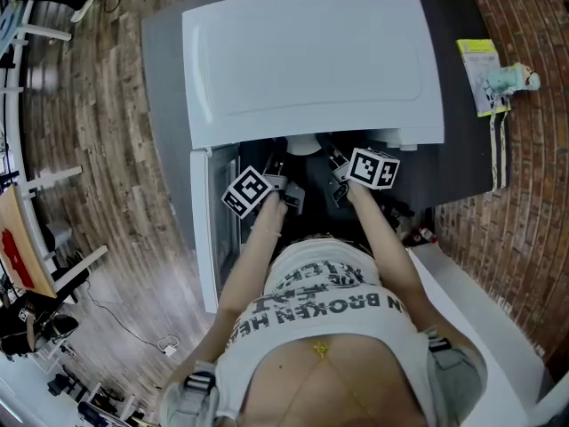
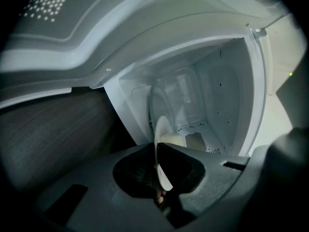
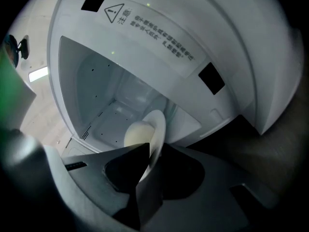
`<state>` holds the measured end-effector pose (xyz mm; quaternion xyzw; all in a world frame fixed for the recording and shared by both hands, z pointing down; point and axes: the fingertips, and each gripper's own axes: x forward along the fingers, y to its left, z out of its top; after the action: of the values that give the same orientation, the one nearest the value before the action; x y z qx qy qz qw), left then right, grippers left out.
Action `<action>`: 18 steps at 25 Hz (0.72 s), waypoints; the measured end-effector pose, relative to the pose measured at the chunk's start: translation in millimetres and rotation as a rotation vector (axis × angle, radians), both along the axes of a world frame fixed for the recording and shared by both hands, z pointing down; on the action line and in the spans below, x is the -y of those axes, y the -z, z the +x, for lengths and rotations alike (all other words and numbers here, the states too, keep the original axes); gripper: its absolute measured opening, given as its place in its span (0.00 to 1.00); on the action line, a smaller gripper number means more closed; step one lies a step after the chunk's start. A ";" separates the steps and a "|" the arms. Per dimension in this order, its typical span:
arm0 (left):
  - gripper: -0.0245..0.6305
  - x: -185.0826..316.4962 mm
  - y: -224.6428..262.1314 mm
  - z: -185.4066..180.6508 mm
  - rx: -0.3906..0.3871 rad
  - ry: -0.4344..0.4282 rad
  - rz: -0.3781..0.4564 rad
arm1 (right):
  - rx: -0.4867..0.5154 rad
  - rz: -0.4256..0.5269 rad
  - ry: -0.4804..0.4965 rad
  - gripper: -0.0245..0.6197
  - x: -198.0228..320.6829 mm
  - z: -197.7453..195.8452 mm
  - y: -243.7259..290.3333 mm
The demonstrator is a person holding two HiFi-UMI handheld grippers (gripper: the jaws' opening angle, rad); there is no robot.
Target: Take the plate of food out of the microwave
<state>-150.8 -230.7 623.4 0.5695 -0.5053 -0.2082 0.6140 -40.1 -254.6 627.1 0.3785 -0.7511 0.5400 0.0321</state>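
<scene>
A white microwave [image 1: 311,60] stands on a dark table, its door [image 1: 212,229] swung open to the left. At the cavity mouth a white plate [image 1: 303,145] sits between my two grippers. My left gripper [image 1: 283,176] is shut on the plate's left rim. In the left gripper view the plate [image 2: 161,129] runs edge-on into the jaws of the left gripper [image 2: 159,153], with pale round food [image 2: 175,140] on it. My right gripper [image 1: 338,169] is shut on the right rim. In the right gripper view, the plate [image 3: 158,127] carries the food [image 3: 137,133] ahead of the right gripper [image 3: 152,154].
The microwave's white cavity [image 3: 96,91] lies open behind the plate. A yellow booklet [image 1: 478,71] and a small pale figure [image 1: 514,80] lie on the dark table to the right. A white counter [image 1: 484,314] sits at lower right. Chairs and cables stand on the wooden floor at left.
</scene>
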 end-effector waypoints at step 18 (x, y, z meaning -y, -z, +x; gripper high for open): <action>0.08 -3.9 15.6 3.8 0.028 -0.019 0.060 | 0.031 0.028 -0.011 0.15 -4.1 3.8 13.2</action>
<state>-147.0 -226.9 607.8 0.5953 -0.5019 -0.2098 0.5914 -36.3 -250.5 613.9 0.3745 -0.7570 0.5353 0.0121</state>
